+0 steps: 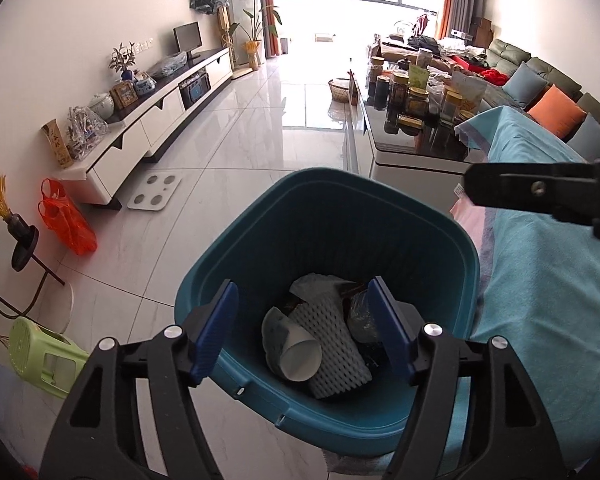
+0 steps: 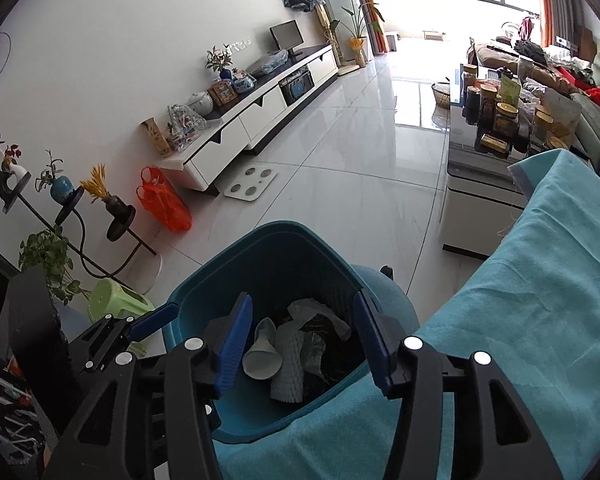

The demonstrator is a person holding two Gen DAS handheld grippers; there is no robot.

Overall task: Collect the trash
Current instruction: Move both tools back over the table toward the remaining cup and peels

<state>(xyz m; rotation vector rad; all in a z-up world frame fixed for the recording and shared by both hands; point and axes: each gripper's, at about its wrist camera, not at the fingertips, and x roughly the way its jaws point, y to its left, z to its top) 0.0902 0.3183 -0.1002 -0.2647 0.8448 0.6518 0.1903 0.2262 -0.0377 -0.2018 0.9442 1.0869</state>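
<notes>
A teal trash bin [image 1: 260, 224] stands on the floor beside a table under a turquoise cloth [image 1: 548, 280]. In it lie a white paper cup [image 1: 300, 356], a white foam net sleeve [image 1: 332, 344] and dark and clear wrappers [image 1: 360, 312]. My left gripper [image 1: 304, 328] is open and empty above the bin. My right gripper [image 2: 300, 336] is open and empty above the bin [image 2: 268, 252] too, over the cup [image 2: 262, 354] and the foam net [image 2: 290, 368]. The right gripper's body shows at the right of the left wrist view [image 1: 540, 192].
White tiled floor [image 1: 260, 128] ahead. A TV cabinet [image 1: 160, 108] runs along the left wall with an orange bag [image 1: 66, 224] and a scale [image 1: 154, 192] near it. A green stool [image 1: 44, 356] and plant stand [image 2: 68, 208] at left. A cluttered coffee table [image 1: 412, 120] and sofa [image 1: 540, 84] at right.
</notes>
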